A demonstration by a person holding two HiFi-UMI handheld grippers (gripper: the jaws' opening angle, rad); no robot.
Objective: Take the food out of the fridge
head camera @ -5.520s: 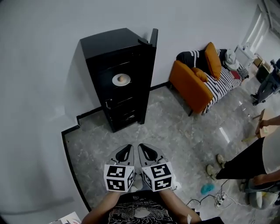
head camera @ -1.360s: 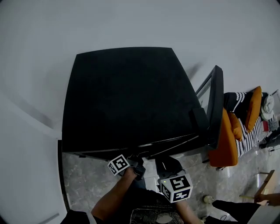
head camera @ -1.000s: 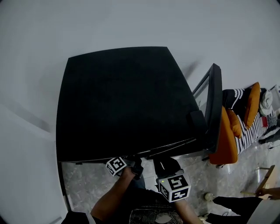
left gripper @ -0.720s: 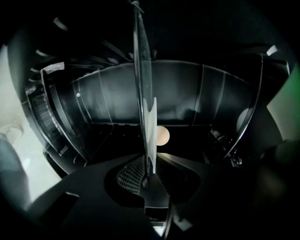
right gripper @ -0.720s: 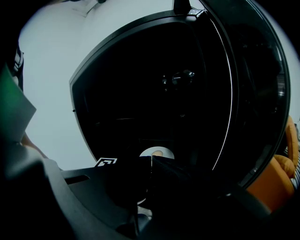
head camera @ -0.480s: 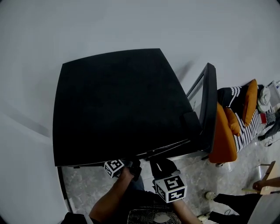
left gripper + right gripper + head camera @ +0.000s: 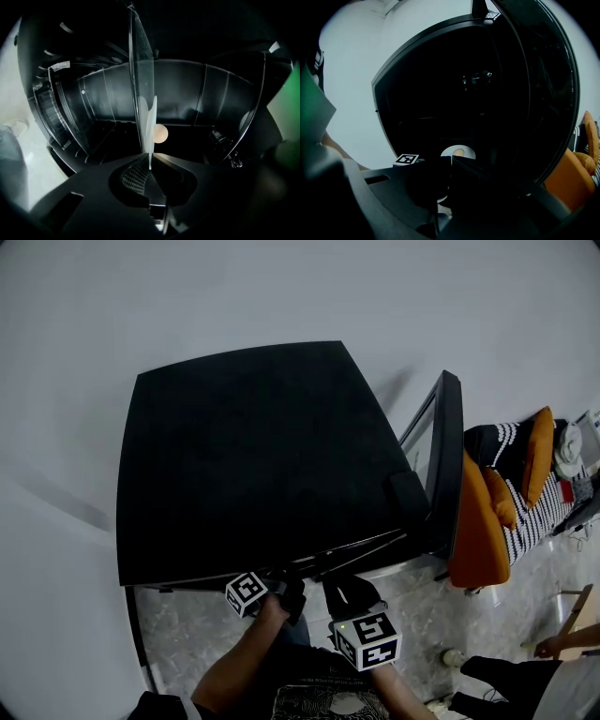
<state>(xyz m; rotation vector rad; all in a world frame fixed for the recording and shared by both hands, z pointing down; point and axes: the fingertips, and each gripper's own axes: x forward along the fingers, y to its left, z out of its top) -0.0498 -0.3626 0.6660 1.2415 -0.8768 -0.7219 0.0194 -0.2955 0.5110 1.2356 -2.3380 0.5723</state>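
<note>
Item: plate (image 7: 151, 123) bearing one round, pale piece of food (image 7: 160, 133), set on the glass shelf (image 7: 139, 75) inside the black fridge (image 7: 253, 456). Hazard, as judged: the plate is gripped by its thin rim alone, so it may be tipped as it is drawn out and the food rolled off; the rim may also be lost from so narrow a bite. Left gripper (image 7: 150, 165): the fingers (image 7: 133, 177) have just been closed and are pinched onto the plate's near rim. Right gripper (image 7: 451, 159): the fingers (image 7: 429, 176) are brought together on nothing and pointed into the fridge opening, the open door (image 7: 448, 465) being at its right.
</note>
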